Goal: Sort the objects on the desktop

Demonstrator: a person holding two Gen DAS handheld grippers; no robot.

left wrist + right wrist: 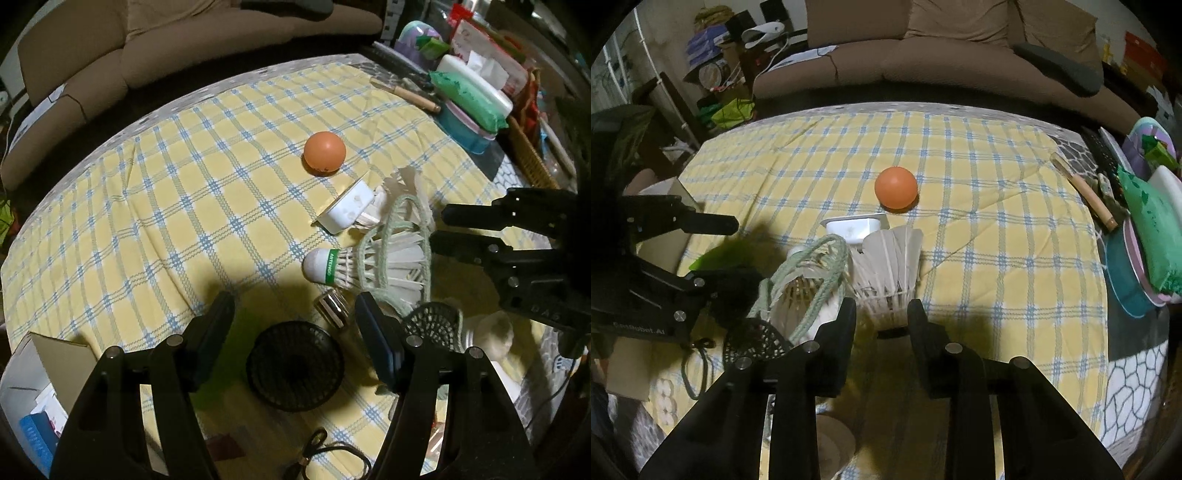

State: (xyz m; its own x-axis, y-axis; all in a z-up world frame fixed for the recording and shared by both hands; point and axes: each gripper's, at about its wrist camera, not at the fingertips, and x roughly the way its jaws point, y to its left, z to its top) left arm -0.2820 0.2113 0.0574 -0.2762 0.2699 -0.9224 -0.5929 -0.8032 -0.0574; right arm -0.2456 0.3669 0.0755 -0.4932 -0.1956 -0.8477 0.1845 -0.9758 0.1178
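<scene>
Left wrist view: left tool (295, 328) half open, empty, above round black mesh fan (295, 365). White feather shuttlecock with green band (354, 267) just right of tool, cork toward left, long axis across frame, green cord looped around it. One orange ball (325, 152) farther off on yellow checked table (147, 206).

Right wrist view: right tool (881, 314) narrowed onto second white shuttlecock (890, 266), skirt pointing away; real grip cannot tell. Two shuttlecocks, one ball, one white tub (855, 228).
</scene>
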